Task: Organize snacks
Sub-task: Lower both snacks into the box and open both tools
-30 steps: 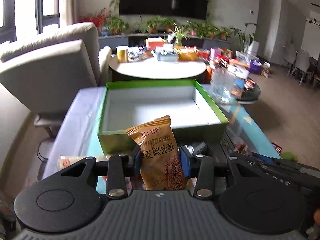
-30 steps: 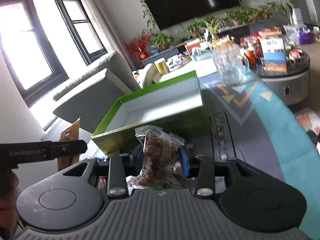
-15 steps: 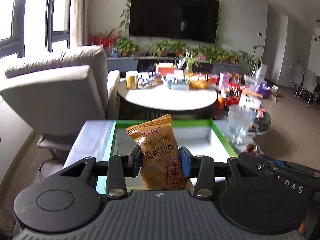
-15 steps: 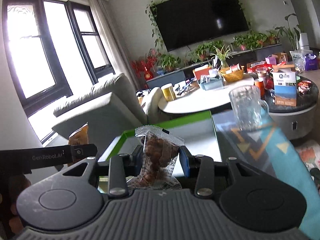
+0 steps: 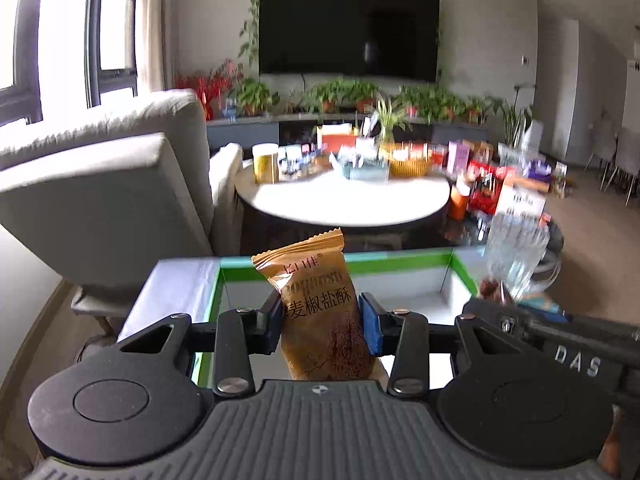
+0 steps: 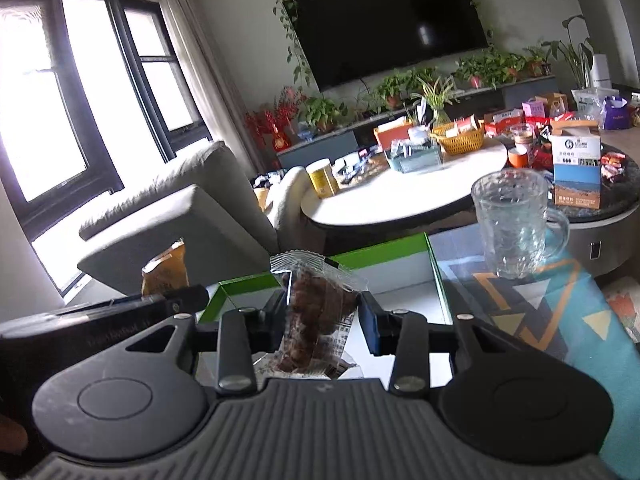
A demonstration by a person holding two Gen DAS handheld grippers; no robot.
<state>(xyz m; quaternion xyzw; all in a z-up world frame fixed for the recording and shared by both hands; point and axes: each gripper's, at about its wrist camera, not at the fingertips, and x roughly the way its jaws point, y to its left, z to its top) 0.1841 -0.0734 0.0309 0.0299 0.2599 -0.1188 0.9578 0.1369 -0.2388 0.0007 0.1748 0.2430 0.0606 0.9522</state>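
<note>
Both grippers have advanced over the green-rimmed box (image 5: 396, 266), whose near wall has dropped from view. The left gripper (image 5: 320, 326), angled downward, clamps an upright orange snack packet (image 5: 320, 308) printed "麦椒盐酥"; the right gripper (image 6: 322, 326) clamps a clear packet of brown snacks (image 6: 316, 312).

A clear snack packet (image 6: 316, 312) with brown pieces inside is clamped upright between the pads of the right gripper (image 6: 322, 322). Behind it, an open box with green walls (image 6: 384, 250) and a pale floor is seen on a patterned table cover (image 6: 560, 312). A glass mug (image 6: 514, 226) is placed just beside the right wall of the box. At the left edge, the left gripper (image 6: 120, 312) is partly shown, and an orange packet (image 6: 168, 270) is seen above it. A grey armchair (image 6: 180, 220) and a round white table (image 6: 400, 196) loaded with goods are found further back.
</note>
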